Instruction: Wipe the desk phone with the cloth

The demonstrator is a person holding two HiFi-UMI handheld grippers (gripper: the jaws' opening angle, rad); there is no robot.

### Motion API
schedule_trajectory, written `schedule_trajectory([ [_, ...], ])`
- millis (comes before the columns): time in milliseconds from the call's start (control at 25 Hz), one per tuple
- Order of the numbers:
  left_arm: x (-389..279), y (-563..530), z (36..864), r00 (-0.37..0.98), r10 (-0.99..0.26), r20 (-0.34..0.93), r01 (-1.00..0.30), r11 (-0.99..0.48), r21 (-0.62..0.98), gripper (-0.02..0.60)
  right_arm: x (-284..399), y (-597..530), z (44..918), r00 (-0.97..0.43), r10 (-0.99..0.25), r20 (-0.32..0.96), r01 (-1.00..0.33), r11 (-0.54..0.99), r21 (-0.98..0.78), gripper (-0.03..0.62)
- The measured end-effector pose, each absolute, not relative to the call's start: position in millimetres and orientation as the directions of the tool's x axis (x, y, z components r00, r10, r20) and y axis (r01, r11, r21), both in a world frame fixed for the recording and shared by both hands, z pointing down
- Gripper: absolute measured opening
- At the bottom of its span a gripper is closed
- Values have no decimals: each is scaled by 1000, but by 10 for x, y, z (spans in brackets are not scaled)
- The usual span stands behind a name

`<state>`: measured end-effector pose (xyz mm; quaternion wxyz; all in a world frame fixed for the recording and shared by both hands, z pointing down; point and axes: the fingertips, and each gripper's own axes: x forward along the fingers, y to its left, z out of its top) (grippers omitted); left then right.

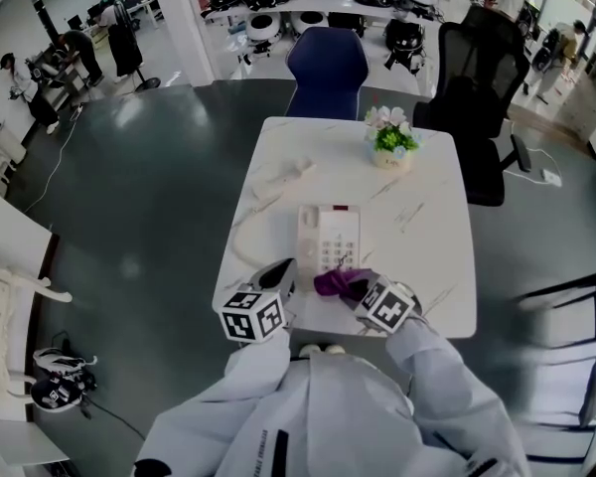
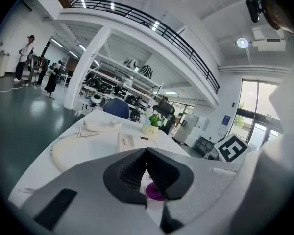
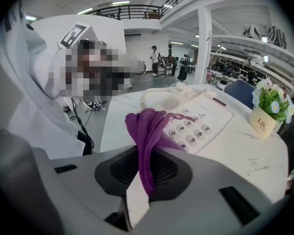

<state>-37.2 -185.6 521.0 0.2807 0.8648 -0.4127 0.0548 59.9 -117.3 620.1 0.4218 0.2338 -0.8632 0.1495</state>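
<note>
Right gripper (image 3: 141, 179) with cloth (image 3: 148, 126) before phone (image 3: 211, 115)

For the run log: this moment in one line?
right claw: shut on purple knitted cloth at keypad of white desk phone | left claw: shut, empty

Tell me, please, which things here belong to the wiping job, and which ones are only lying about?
For the job:
- purple cloth, pinched in the right gripper
- white desk phone on the table

Only lying about:
- flower pot
- blue chair
- black chair
- left gripper, shut and empty
</note>
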Motion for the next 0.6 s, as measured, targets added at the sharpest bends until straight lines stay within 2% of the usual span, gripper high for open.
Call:
schedule_trajectory([
  [600,-403,-1869,5227,646,-691,324,-750,-496,437,-2,567,-1043,6219,-603,-232,764,-525,836,-160,38],
])
